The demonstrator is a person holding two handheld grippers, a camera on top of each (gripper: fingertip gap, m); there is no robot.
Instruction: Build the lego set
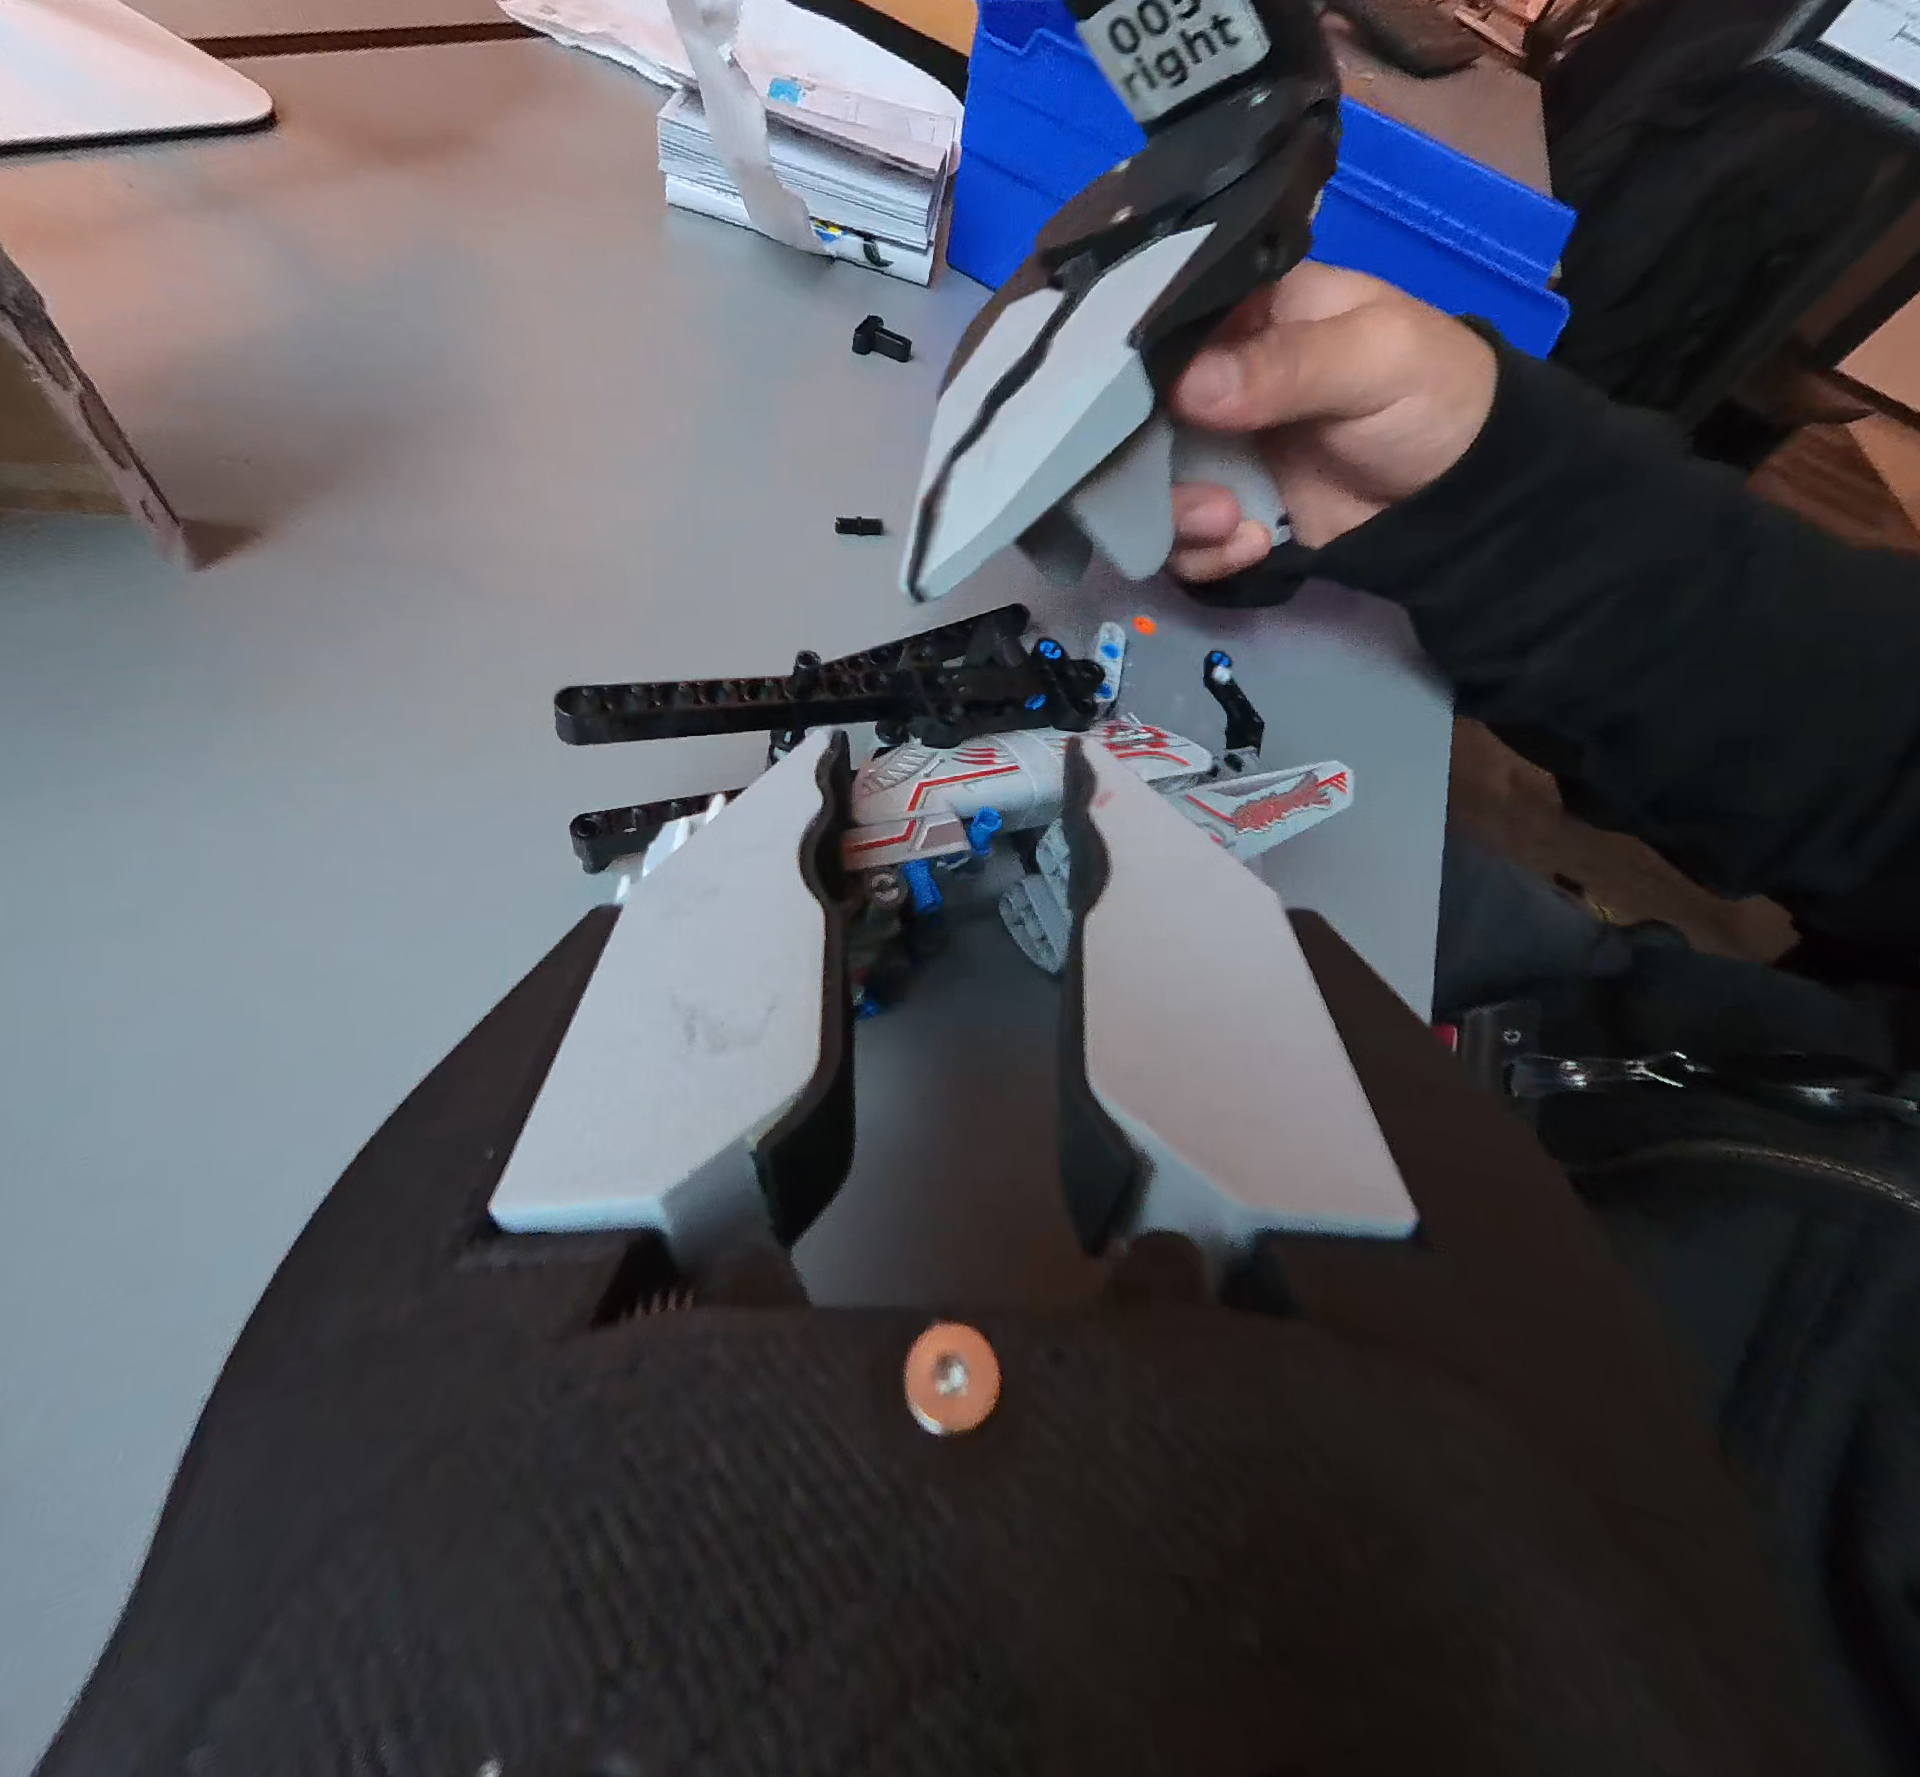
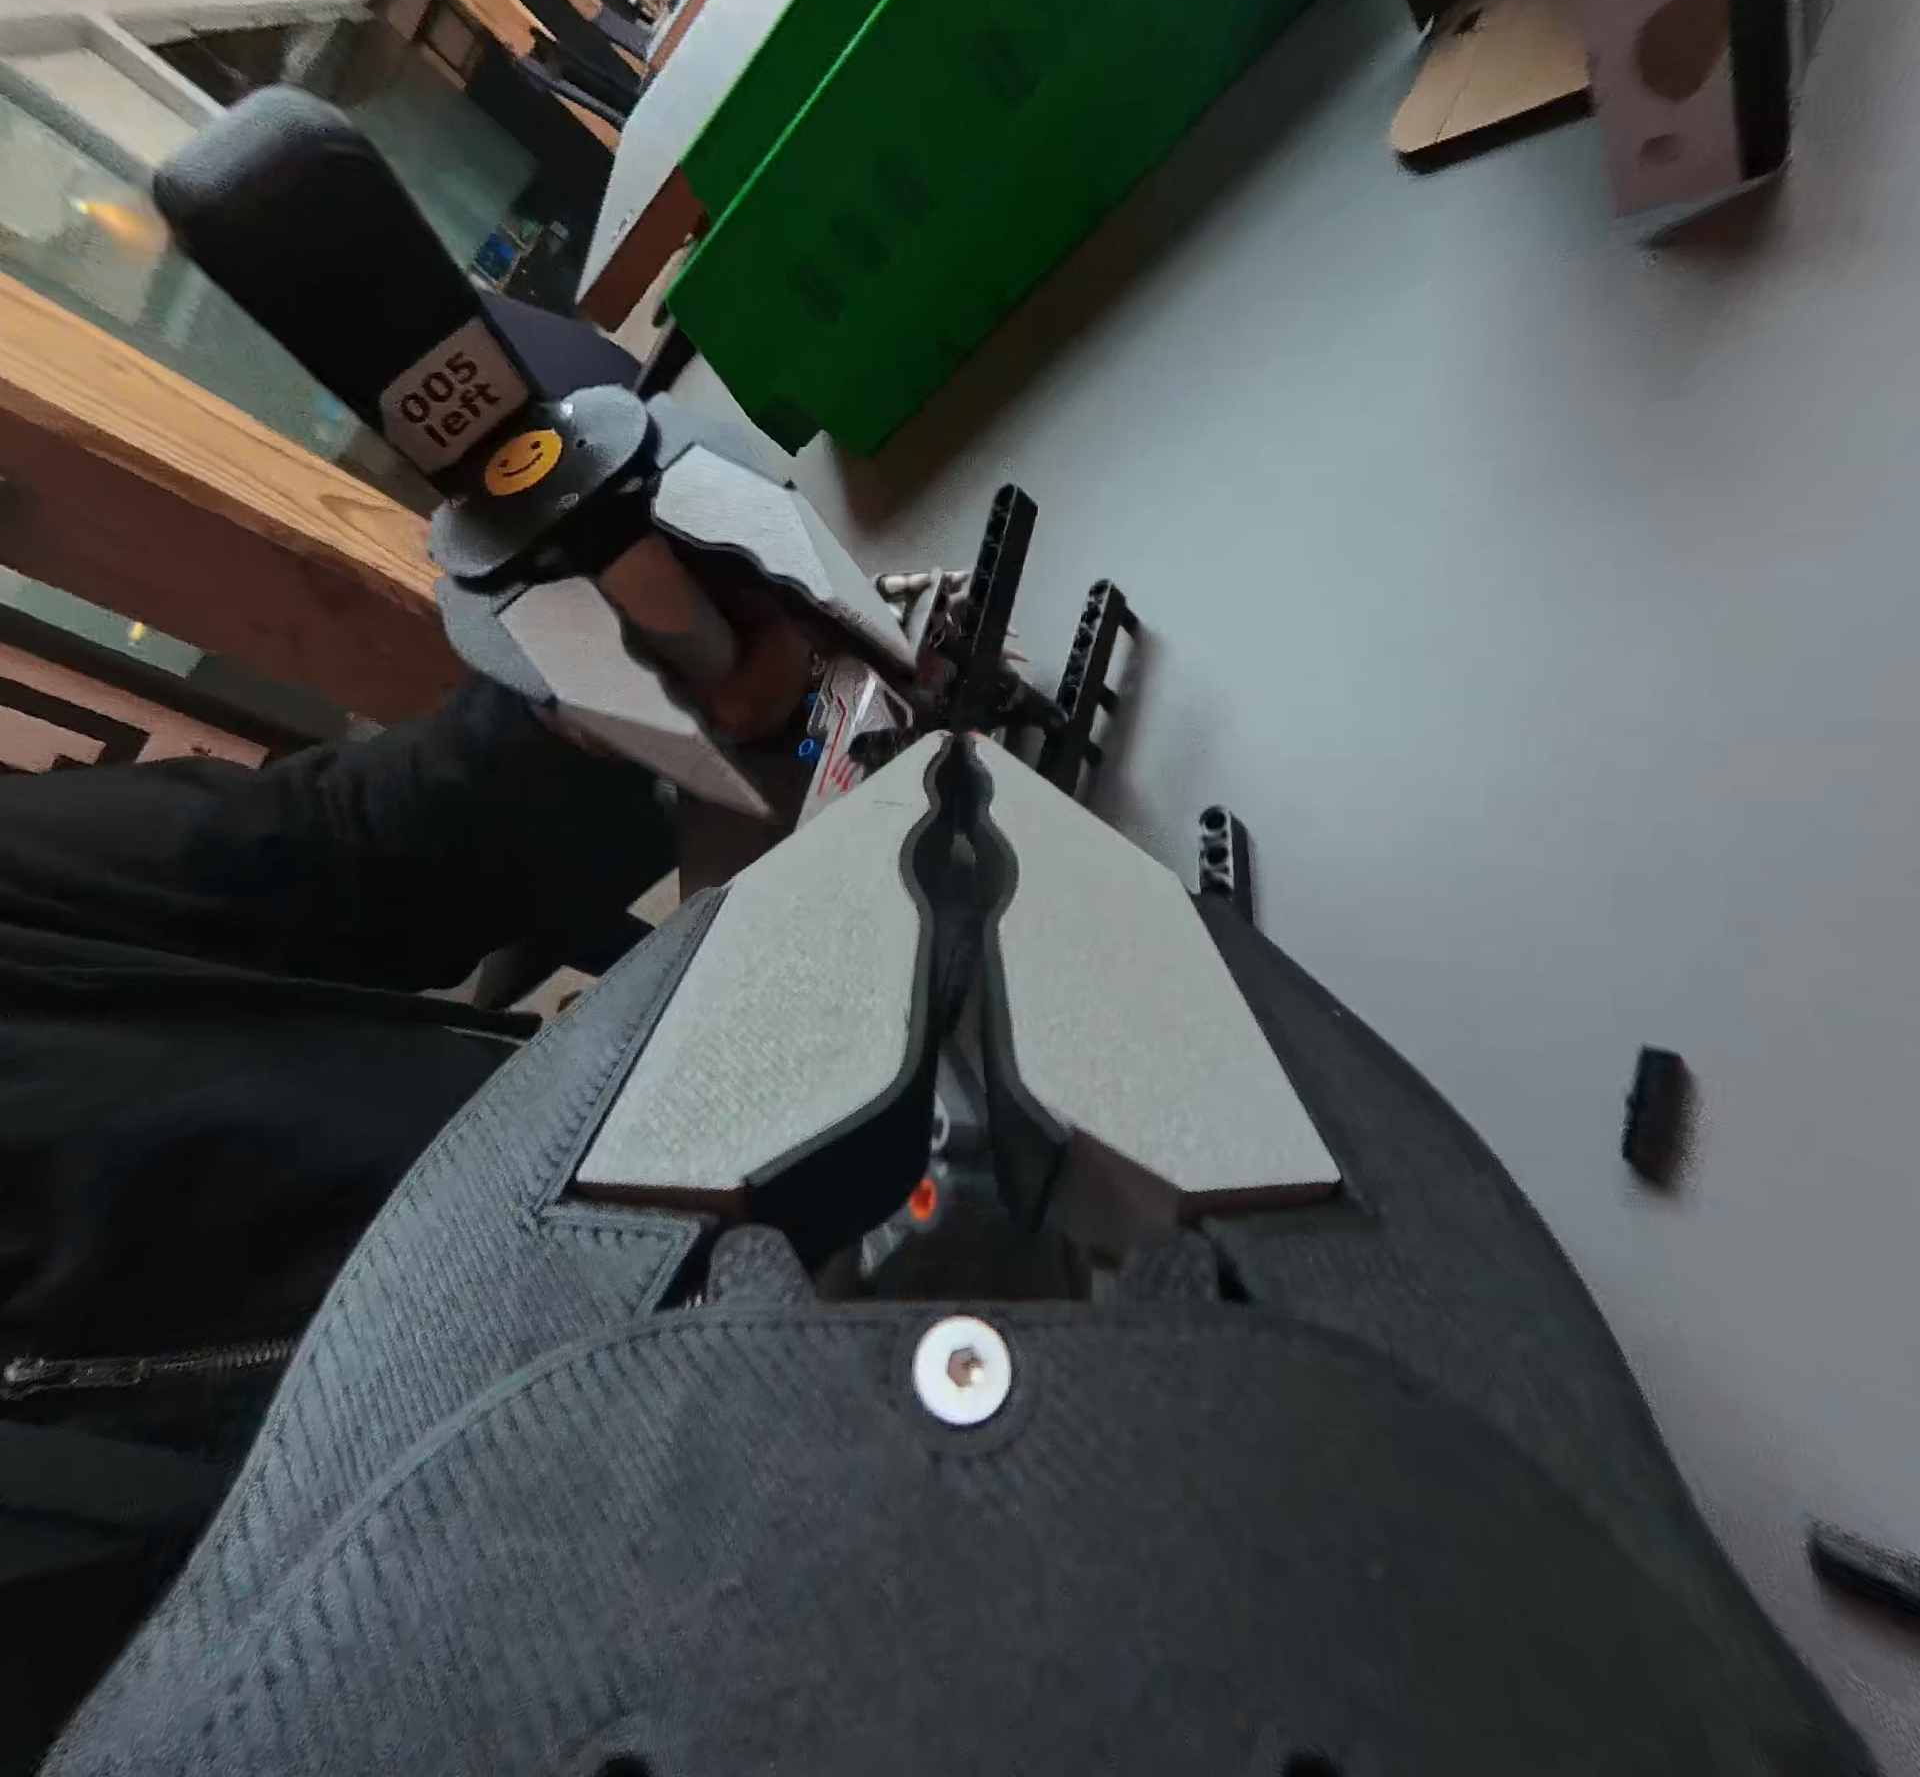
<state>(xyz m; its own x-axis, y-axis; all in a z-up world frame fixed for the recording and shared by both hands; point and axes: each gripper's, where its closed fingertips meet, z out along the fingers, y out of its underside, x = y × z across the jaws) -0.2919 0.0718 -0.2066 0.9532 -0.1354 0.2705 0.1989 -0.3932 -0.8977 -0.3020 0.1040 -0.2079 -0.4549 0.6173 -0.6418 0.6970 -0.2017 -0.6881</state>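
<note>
Lego model (image 1: pixel 997 782), part-built, sits on the grey table (image 1: pixel 416 688) at 12 o'clock of the left gripper (image 1: pixel 951 761), whose jaws stand apart, straddling the white hull. Right gripper (image 1: pixel 920 584) at 1 o'clock, jaws together, empty as far as visible. Judged light, rigid, snap-joints fragile; grip hull, not black beams (image 1: pixel 727 699).

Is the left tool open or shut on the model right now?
Open: the left tool shows a clear gap between its grey fingers, which straddle the grey-and-red Lego model without visibly clamping it.
</note>
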